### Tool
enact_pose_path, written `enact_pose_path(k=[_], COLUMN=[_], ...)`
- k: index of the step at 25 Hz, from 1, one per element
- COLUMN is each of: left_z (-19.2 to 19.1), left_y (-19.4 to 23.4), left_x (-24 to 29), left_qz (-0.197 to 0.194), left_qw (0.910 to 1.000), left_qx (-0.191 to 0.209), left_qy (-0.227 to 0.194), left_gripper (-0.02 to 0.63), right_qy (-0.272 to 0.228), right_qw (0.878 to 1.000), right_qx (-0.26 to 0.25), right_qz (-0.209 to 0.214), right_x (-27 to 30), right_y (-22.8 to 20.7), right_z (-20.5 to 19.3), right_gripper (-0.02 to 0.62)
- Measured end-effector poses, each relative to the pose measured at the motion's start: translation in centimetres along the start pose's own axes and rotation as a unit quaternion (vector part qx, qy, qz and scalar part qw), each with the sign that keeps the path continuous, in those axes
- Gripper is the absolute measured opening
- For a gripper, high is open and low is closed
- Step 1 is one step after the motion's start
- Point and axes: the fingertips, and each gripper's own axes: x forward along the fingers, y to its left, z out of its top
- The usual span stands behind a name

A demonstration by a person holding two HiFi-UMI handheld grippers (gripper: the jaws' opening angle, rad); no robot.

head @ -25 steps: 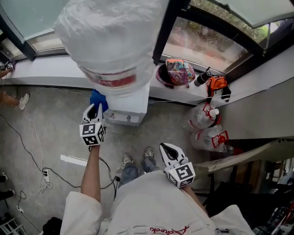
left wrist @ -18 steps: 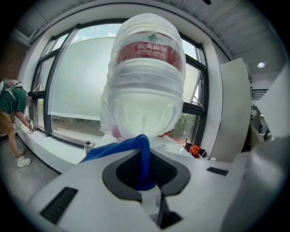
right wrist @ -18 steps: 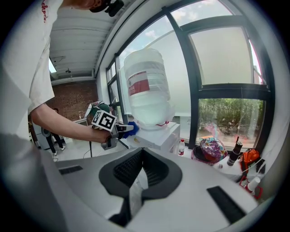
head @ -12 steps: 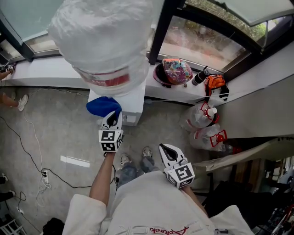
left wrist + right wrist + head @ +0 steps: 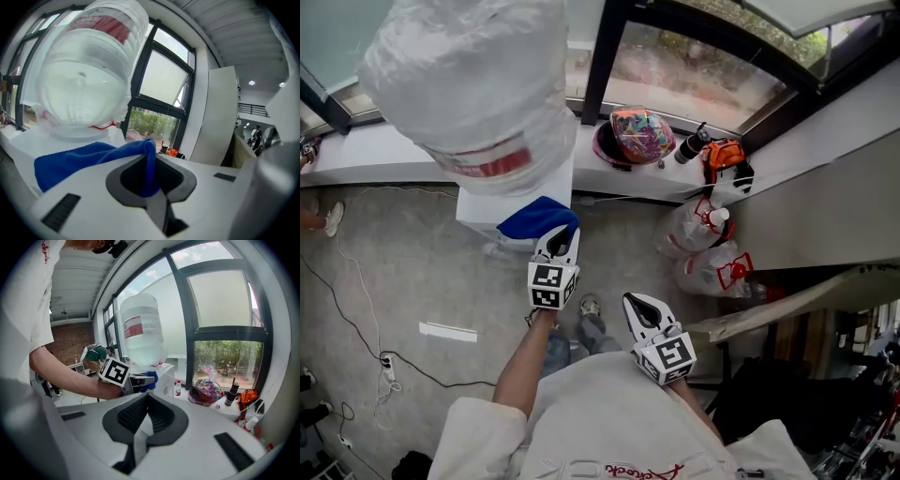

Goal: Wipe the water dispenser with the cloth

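Left gripper view, jaws pinching blue cloth (image 5: pixel 79 159)

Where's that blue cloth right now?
In the head view, the blue cloth lies left of centre on the water dispenser's near edge, just below the big bottle, pinched in the left gripper.

One water dispenser (image 5: pixel 514 197) stands at the upper left of the head view, carrying one large water bottle (image 5: pixel 464 84), with one blue cloth (image 5: pixel 534 217) at its lower right corner. Two grippers show at lower middle: the left gripper (image 5: pixel 560 236) and the right gripper (image 5: pixel 639 307). At upper right are one colourful bowl-shaped thing (image 5: pixel 628 136), one dark bottle (image 5: pixel 686 146), one orange object (image 5: pixel 723 156) and two clear plastic containers (image 5: pixel 689 232).
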Motion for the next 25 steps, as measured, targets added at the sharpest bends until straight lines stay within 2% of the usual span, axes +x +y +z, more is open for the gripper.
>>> enact_pose_path(k=[8,12,14,17,21,25], left_z=[1.1,2.9,3.8,4.3,3.6,2.0], left_y=[-6.1,-6.0,-4.2,0.1,6.2,12.6], left_x=[2.4,0.3,-2.0,-6.6,-13.0,-17.5], left_qz=[-0.068,-0.073,-0.055,-0.005,0.068,0.148], left_qw=[0.9976,0.9963,0.9963,0.9959,0.9938,0.9856], left_qx=[0.001,-0.01,-0.023,-0.039,-0.033,-0.038], left_qy=[-0.014,-0.044,-0.062,-0.081,-0.082,-0.072], left_gripper=[0.051,0.051,0.051,0.051,0.051,0.051], right_qy=[0.002,0.002,-0.001,-0.002,-0.002,0.002], right_qw=[1.0,1.0,1.0,1.0,0.999,0.998], right_qx=[0.006,0.005,0.004,-0.002,-0.01,-0.02], right_qz=[-0.021,-0.016,-0.009,0.01,0.033,0.053], right_x=[-1.5,-1.2,-0.7,0.5,2.0,3.3], right_y=[-1.5,-1.2,-0.6,0.6,2.5,4.1], right_z=[-0.5,-0.4,-0.2,0.2,0.7,1.1], right_gripper=[0.014,0.014,0.014,0.014,0.014,0.014])
